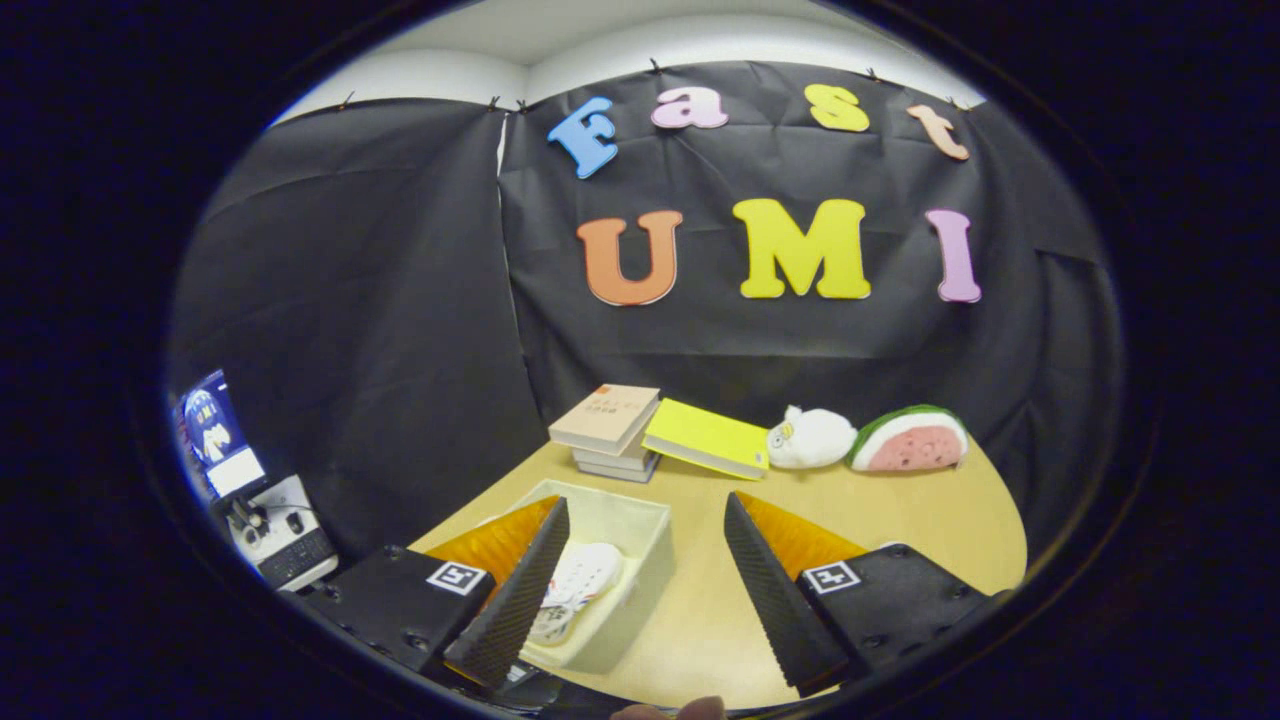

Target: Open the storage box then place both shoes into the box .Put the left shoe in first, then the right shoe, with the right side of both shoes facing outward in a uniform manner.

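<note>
The storage box (620, 570), a pale open-topped bin, sits on the worktop (900, 520) near its left edge, just ahead of the gripper (640, 590) and mostly behind the left finger. Inside it lies a white shoe (580, 585) with its patterned sole turned upward and outward; how it is otherwise oriented cannot be told, since the finger hides part of it. The jaws are released, spread wide and holding nothing, with the left finger overlapping the box's near left wall and the right finger over bare worktop to the right of the box. The gripper is held low and roughly level, pointing across the worktop toward the far edge, and the tip of a person's finger (690, 708) shows at the very bottom between the jaws. Toward the far edge stands a stack of books (607, 430) with a yellow book (706, 438) leaning against its right side. Just right of that lie a white plush toy (812, 438) and a watermelon-slice cushion (910, 440), touching one another. Off the worktop's left side stand a monitor (215, 435) and a keyboard (295, 558).
</note>
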The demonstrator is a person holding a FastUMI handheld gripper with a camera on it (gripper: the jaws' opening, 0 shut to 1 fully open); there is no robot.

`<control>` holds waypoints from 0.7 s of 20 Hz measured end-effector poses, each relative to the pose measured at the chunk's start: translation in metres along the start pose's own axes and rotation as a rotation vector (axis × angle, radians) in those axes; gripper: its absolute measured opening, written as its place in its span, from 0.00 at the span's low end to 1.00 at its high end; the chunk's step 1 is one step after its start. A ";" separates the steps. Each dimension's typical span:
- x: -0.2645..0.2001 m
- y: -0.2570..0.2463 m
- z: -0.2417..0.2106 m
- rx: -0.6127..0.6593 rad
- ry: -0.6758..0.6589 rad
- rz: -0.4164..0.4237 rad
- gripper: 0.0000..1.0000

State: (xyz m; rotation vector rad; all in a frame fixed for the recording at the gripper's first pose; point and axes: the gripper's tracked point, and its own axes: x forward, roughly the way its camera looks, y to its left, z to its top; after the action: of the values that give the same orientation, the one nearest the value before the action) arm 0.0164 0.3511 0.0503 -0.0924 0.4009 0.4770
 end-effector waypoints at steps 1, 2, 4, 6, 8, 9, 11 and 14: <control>-0.005 -0.018 -0.001 -0.008 -0.016 -0.023 0.99; -0.012 -0.037 -0.003 -0.015 -0.030 -0.044 0.99; -0.024 -0.078 -0.009 -0.037 -0.057 -0.088 1.00; -0.033 -0.117 -0.018 -0.043 -0.067 -0.129 0.99; -0.044 -0.158 -0.032 -0.040 -0.065 -0.167 0.99; -0.047 -0.182 -0.041 -0.045 -0.060 -0.194 0.99; -0.056 -0.228 -0.061 -0.060 -0.035 -0.247 0.99; -0.050 -0.281 -0.101 -0.063 0.050 -0.280 0.99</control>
State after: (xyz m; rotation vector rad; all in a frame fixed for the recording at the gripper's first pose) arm 0.0700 0.0627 -0.0245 -0.2182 0.4144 0.2112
